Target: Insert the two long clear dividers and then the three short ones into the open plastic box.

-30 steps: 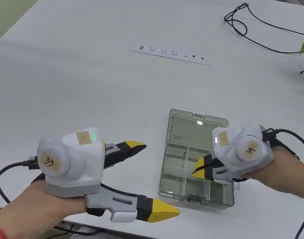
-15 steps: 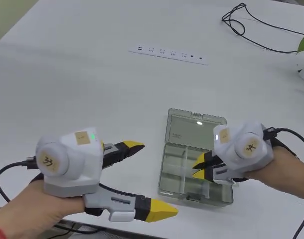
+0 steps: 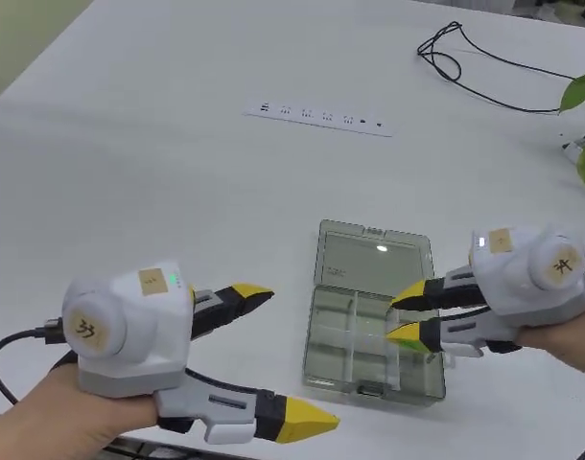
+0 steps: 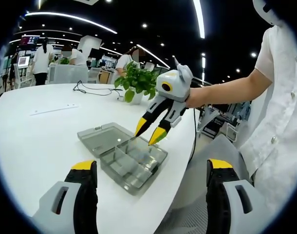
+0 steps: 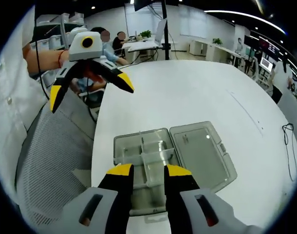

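The right gripper [image 3: 408, 312], jaws parted by a narrow gap with nothing seen between them, points its yellow tips over the right half of the open plastic box [image 3: 369, 388]. Clear dividers [image 5: 147, 154] stand crossed inside. The lid [image 3: 374, 261] lies flat behind, its faint print too small to read. The left gripper [image 3: 291, 355], jaws spread wide, hangs just left of the box. Each gripper has a tan sticker [image 3: 85, 329] with a handwritten mark I cannot read.

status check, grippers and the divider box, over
Left gripper wide open, empty, beside the plastic box. Right gripper narrowly open, empty, over it. Clear dividers seated inside, count unclear. Nothing blocking.
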`<state>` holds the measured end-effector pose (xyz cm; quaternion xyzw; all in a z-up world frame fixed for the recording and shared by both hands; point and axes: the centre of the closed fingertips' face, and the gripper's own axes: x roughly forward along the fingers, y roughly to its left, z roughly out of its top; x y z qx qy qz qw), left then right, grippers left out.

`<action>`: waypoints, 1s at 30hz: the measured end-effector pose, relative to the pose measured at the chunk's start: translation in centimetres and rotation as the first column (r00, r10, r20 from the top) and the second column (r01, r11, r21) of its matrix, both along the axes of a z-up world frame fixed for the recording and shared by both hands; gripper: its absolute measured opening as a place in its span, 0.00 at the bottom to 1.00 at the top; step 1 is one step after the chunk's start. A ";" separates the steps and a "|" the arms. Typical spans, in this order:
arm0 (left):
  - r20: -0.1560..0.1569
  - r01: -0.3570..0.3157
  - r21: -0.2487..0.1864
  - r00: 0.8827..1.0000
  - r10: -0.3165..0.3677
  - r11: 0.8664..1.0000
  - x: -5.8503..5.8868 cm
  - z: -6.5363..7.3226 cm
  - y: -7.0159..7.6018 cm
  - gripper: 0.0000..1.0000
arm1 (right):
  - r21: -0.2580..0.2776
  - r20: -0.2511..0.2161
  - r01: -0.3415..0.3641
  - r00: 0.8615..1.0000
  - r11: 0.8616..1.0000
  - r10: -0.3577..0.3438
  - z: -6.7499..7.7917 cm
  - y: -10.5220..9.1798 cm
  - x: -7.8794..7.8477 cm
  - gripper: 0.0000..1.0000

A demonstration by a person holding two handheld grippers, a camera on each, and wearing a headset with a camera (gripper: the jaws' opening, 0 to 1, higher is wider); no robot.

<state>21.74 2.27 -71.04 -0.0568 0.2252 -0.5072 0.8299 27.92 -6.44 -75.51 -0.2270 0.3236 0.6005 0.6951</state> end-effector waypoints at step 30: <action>0.001 0.001 0.003 1.000 -0.001 1.000 0.0 0.2 0.1 0.96 | -0.240 0.032 0.081 0.997 0.967 -0.075 -1.8 -14.3 -0.3 0.46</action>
